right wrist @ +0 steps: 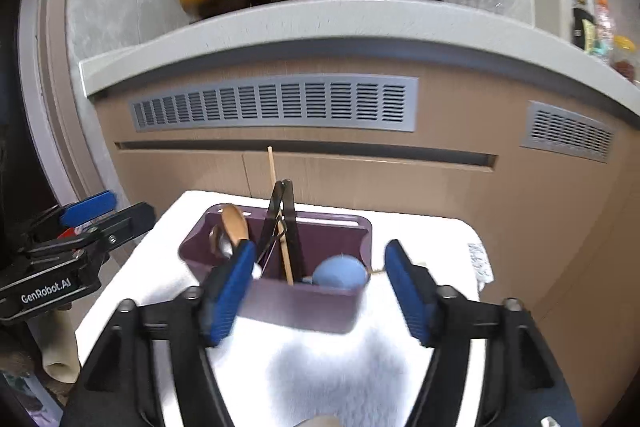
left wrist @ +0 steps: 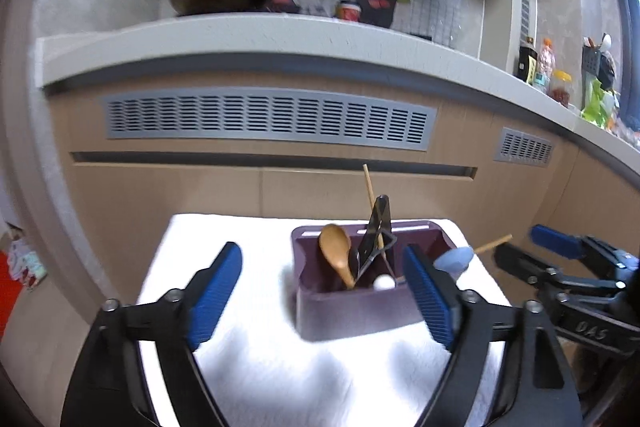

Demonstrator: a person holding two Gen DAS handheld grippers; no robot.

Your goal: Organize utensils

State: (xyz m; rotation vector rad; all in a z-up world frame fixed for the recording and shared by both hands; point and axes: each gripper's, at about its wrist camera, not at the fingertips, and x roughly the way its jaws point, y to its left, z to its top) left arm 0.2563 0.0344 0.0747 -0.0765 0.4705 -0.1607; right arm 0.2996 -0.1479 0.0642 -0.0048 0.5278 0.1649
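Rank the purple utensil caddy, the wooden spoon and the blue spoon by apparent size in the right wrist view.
1. Purple utensil caddy
2. Blue spoon
3. Wooden spoon
The spoons are partly hidden, so their order is unsure.

Left wrist view: looks forward and slightly down, close over the table (left wrist: 224,239), caddy (left wrist: 352,311) right of centre. Right wrist view: same heading, caddy (right wrist: 304,307) near centre. Both share caddy, table, cabinet (left wrist: 200,195).

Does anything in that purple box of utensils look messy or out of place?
Mostly tidy: the wooden spoon and black tongs stand in the purple holder. One chopstick leans upright, but the other chopstick pokes out sideways over the right rim, beside the blue spoon.
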